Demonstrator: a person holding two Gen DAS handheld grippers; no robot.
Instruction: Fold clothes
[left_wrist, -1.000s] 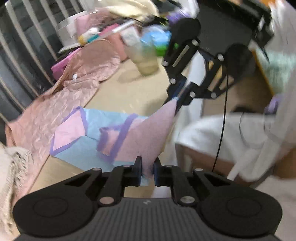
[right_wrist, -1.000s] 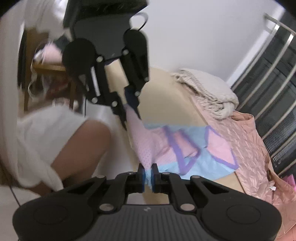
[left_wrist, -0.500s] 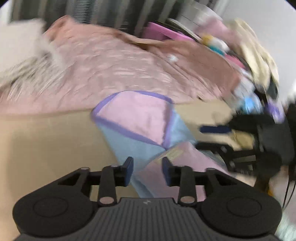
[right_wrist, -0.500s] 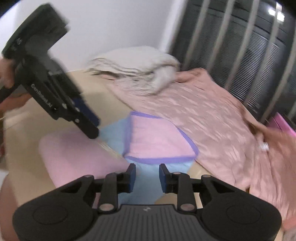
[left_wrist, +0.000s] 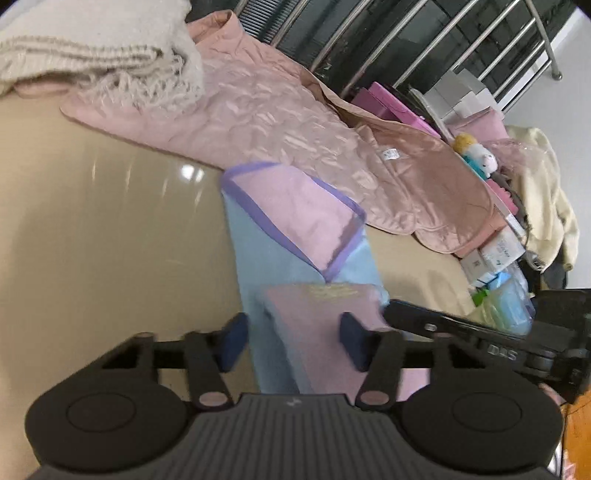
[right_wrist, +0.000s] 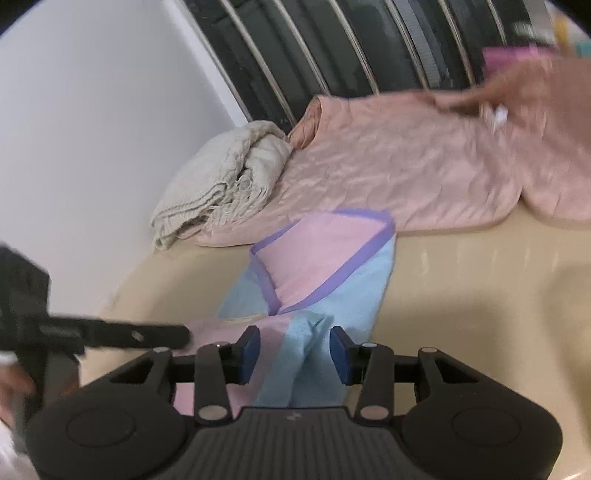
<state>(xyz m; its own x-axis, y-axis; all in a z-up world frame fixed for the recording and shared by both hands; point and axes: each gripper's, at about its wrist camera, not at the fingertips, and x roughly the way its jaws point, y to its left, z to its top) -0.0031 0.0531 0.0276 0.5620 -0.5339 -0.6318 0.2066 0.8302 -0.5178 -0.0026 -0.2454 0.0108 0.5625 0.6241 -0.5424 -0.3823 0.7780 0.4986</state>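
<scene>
Now released: left claw, blue pads spread with nothing pinched, jaws having just been opening, pink fold of the garment lying loose between them. Same for the right claw, pads apart and just opened, a soft ridge of blue mesh rising in the gap but not pressed. Seen from the right wrist, left claw reaching in from 9 o'clock; from the left wrist, right claw entering from 3 o'clock.

Lies on the glossy beige counter, running from the claws toward 12 o'clock, its far end touching the quilted pink jacket. Thin pale-blue mesh outside, pink inside, purple binding along the turned-back edges; a triangular pink flap folded over at the far end.

Probably very light, limp and a little slippery on the smooth top; likely to slide or bunch if dragged. Best taken at the purple-bound edge or a corner, where the layers are thicker, both claws level.

Further out at 11 o'clock in both views, a cream knitted throw with fringe, bulky and soft. Beyond, metal railing.
</scene>
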